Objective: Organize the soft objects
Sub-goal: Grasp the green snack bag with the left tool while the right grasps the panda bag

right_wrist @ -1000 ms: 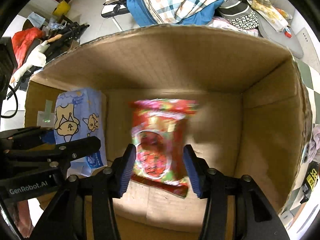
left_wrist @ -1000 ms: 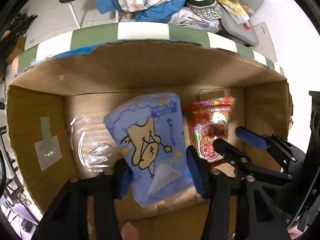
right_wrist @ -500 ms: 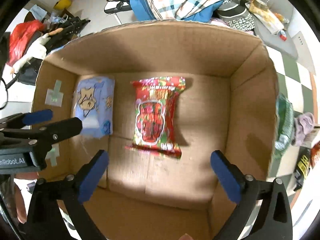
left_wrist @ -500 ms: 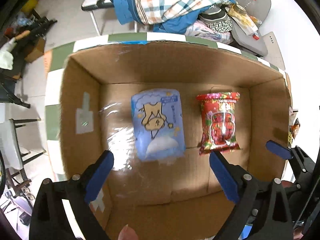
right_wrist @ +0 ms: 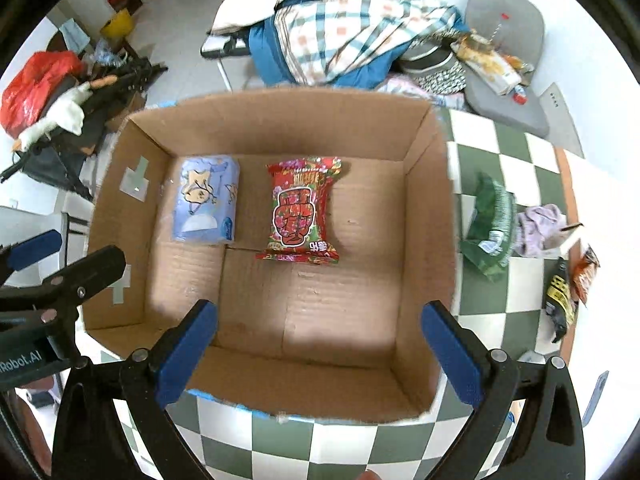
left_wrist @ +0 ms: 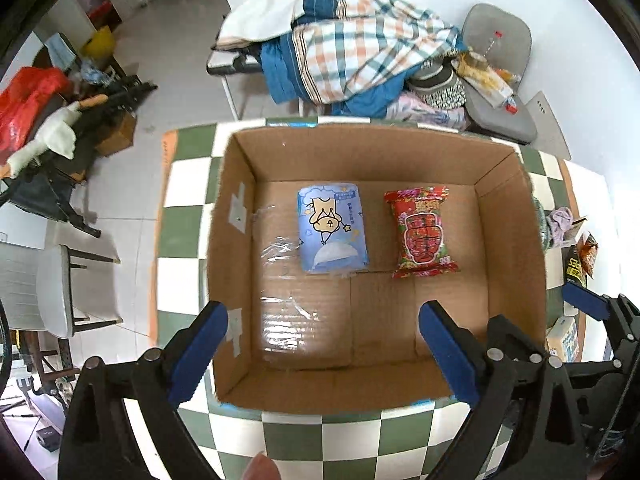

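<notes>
On the checkered desk (right_wrist: 516,148), an open cardboard box (right_wrist: 424,240) holding two soft packs side by side — blue tissue pack (left_wrist: 332,228) left, red snack bag (left_wrist: 422,232) right. Outside, right of the box: green bag (right_wrist: 490,224), long axis pointing away, nearer to right hand-held gripper (right_wrist: 320,348). Both it and left hand-held gripper (left_wrist: 332,352) spread wide, empty.
</notes>
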### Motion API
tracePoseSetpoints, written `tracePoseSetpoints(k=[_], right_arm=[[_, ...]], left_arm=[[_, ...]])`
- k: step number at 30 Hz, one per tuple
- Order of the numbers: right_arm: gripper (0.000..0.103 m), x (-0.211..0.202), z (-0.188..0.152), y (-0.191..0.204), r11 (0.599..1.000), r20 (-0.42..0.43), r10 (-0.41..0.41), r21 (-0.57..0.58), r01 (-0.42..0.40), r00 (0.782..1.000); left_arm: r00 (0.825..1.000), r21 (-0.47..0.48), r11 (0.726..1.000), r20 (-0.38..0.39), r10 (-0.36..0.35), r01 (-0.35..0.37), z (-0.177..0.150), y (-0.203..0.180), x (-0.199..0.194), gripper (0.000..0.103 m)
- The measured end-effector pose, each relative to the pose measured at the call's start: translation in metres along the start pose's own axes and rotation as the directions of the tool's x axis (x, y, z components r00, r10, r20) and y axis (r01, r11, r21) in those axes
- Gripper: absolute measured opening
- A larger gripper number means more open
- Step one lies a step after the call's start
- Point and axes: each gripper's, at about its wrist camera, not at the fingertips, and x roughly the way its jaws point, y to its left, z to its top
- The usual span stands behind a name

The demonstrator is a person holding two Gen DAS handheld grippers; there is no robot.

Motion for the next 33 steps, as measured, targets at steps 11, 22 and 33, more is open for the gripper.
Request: tracePoseSetpoints(k=[11,22,33], right_arm=[[0.103,-0.069,-0.044,-0.015,0.994,0.068,0.099,0.048,-0.102,0.993],[0.103,-0.104,-0.071,-0.178,0.95,0.094,0.103,0.286,-0.126,0.99],[0.103,-0.019,-0.054,-0.435,0.805,-0.035,0.031,0.593,-0.004,0.999]], left_arm=[[0.995,0.025,1.0,0.104,-0.009,0.006,-0.028,-0.03,-0.064,0.098],[0.993,0.303,0.953,0.107,-0.046,0.012,0.02,-0.213,-0.072,0.098],[0.969,0.351,0.933,-0.246,0.004,0.085,0.088,-0.355,0.121,0.083]])
